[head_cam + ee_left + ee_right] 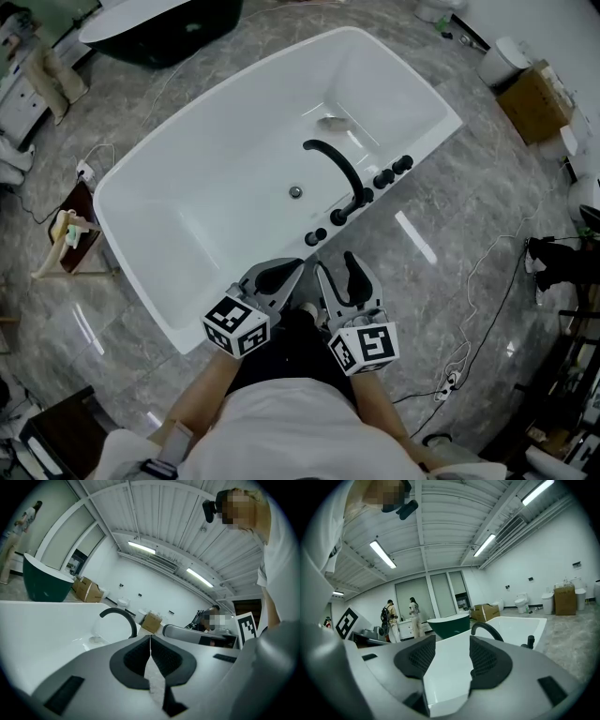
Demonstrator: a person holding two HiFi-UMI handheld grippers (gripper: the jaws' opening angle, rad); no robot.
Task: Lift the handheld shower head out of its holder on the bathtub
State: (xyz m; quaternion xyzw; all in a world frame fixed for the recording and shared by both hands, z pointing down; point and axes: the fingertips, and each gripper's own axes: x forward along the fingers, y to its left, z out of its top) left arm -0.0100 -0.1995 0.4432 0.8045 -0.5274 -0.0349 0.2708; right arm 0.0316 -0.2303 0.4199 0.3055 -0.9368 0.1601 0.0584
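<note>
Two claws before white bathtub (pixel 412 80).
Left claw (pixel 289 269) was clenched, empty; right claw (pixel 333 263) stood released, nothing between its jaws.

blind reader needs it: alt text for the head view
A white bathtub on a grey floor, seen from above, with a black curved spout and fittings on its rim. At its near edge, the left gripper is shut and the right gripper open, empty.

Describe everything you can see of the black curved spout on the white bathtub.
The black curved spout is a slim, matte, metal-looking tube. It rises from the white bathtub's rim, in a row of black fittings, and arches over the basin, its outlet pointing down. No water runs, and nothing else touches it.
</note>
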